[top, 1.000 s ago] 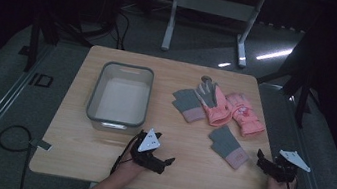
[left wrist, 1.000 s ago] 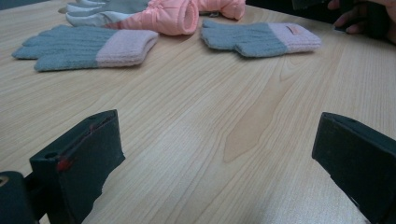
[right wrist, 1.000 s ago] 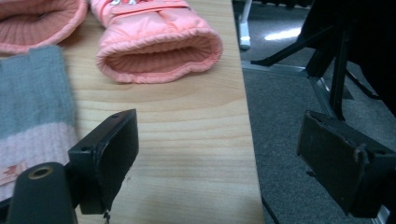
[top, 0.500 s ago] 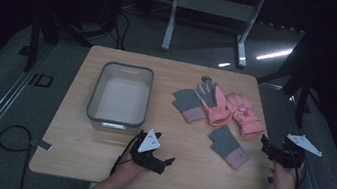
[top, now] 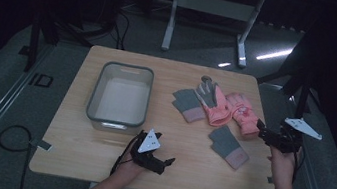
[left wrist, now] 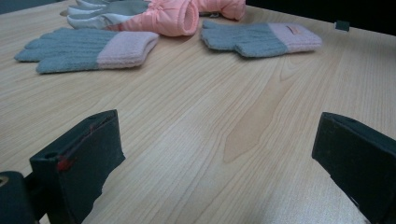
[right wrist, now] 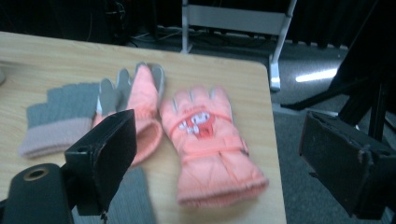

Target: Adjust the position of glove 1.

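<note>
a light wooden table (top: 96, 159) stands in a dim room, grey floor around it, dark curtains behind, a white metal frame (top: 210, 4) beyond the far edge and a streak of light on the floor at the right. on the table's left half sits a grey-rimmed bin (top: 121, 95). on the right half lie four gloves: a grey knit glove (top: 187, 105) with a pink cuff, a pink padded glove with grey fingers (top: 213, 103) just beside it, a pink printed glove (top: 244, 115) touching that one, and a second grey knit glove (top: 228, 146) nearer the person, apart from the rest

the left gripper (top: 159, 163) rests low over the near edge of the table, held in the left hand (top: 133, 165), its jaws spread wide and holding nothing. the right gripper (top: 264, 134) hovers at the table's right edge, just beside the cuff of the pink printed glove, jaws likewise wide apart and empty

the left gripper view looks flat across the wood grain, so the knit gloves show their ribbed cuffs side-on. the right gripper view looks down on the pink printed glove (right wrist: 210, 140) between its jaws, and shows the red-and-white print on its back, too small to tell from the high view
</note>
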Demonstrator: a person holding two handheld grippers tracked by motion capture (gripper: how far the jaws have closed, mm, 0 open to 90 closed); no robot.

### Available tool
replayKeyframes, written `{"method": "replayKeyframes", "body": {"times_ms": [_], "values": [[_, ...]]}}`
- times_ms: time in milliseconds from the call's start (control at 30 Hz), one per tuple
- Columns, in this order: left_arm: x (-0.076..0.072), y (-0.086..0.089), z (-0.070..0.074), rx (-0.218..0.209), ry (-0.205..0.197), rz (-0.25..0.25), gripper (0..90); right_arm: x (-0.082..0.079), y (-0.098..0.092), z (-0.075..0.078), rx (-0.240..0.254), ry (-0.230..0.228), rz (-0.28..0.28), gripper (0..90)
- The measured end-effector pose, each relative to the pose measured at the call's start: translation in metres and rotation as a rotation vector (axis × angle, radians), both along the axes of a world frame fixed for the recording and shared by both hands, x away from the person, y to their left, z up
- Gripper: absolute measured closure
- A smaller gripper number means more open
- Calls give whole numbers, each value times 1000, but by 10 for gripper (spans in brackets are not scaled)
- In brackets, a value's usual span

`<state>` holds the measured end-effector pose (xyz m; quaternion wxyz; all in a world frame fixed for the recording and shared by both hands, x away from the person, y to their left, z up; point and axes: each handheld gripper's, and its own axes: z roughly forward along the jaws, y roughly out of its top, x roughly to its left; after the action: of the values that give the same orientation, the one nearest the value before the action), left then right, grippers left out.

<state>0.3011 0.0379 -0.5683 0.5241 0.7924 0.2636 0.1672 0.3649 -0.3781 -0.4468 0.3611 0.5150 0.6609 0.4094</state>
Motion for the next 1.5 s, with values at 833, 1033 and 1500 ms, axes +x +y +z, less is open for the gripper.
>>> {"method": "replayKeyframes", "body": {"times_ms": [833, 1033, 1500], "values": [[1, 1, 0, -13, 11, -11, 12, 33, 60, 45, -19, -1, 109, 125], [1, 1, 0, -9, 8, -14, 12, 43, 82, 38, -8, 29, 208, 115], [0, 0, 0, 0, 2, -19, 12, 68, 137, 7, -34, 126, 381, 240]]}}
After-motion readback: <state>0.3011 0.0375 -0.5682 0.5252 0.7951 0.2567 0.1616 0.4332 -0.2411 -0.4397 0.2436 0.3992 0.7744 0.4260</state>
